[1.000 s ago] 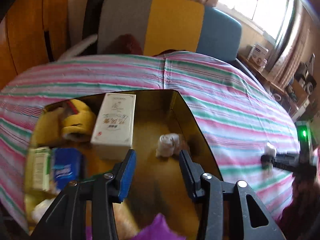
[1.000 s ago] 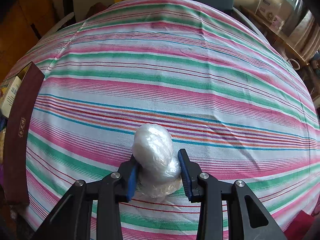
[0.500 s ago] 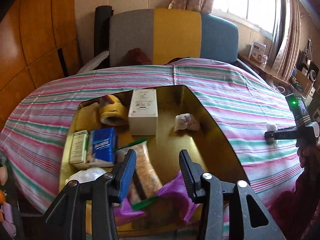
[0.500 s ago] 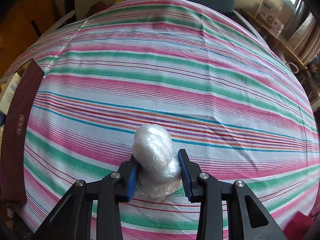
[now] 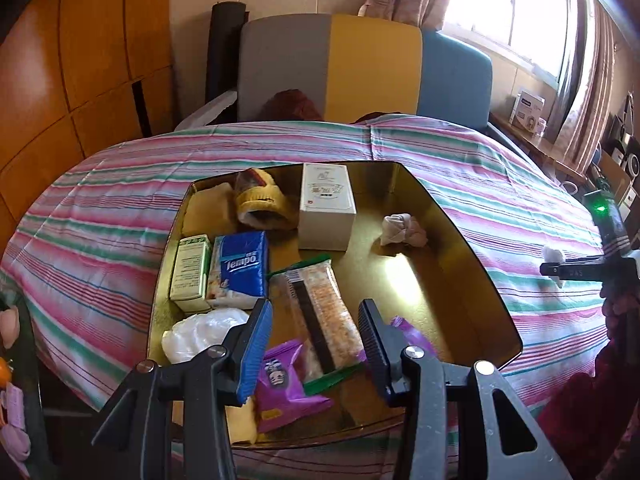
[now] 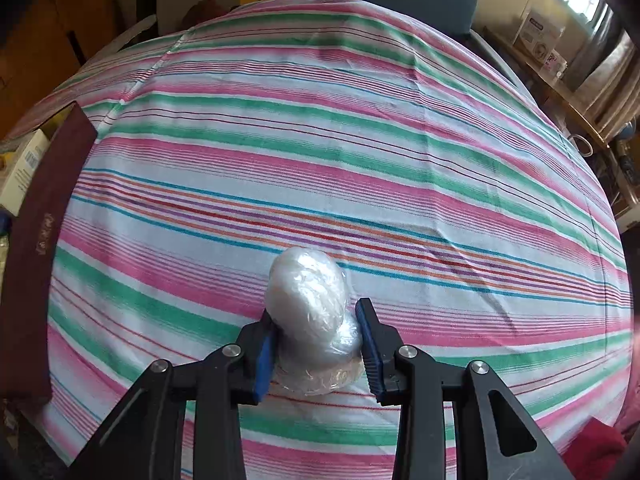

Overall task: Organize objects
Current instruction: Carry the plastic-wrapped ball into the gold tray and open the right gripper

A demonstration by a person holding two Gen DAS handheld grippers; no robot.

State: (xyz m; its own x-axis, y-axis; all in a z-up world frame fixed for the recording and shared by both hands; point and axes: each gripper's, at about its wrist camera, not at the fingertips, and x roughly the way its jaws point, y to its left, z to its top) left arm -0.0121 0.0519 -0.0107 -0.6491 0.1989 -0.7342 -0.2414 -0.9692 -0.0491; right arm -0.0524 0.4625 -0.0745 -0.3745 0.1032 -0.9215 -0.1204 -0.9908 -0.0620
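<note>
A gold-lined open box (image 5: 460,280) sits on the striped tablecloth. It holds a white carton (image 5: 327,210), a blue Tempo tissue pack (image 5: 240,272), a snack bar (image 5: 320,320), a purple packet (image 5: 280,384), a crumpled white wad (image 5: 402,230) and other items. My left gripper (image 5: 316,344) is open and empty, raised above the box's near end. My right gripper (image 6: 316,340) is shut on a clear plastic-wrapped ball (image 6: 310,308) just above the cloth; it also shows at the right edge of the left wrist view (image 5: 554,260). The box's maroon outer wall (image 6: 36,248) lies to its left.
A grey, yellow and blue chair back (image 5: 360,64) stands behind the table. A wooden wall (image 5: 80,60) is at the left. A side shelf with boxes (image 5: 528,110) runs under the window at the right. The striped cloth (image 6: 340,140) stretches ahead of the right gripper.
My left gripper has pulled back and up from inside the box, so the whole box shows. The right gripper holds the wrapped ball and has tilted slightly upward.
</note>
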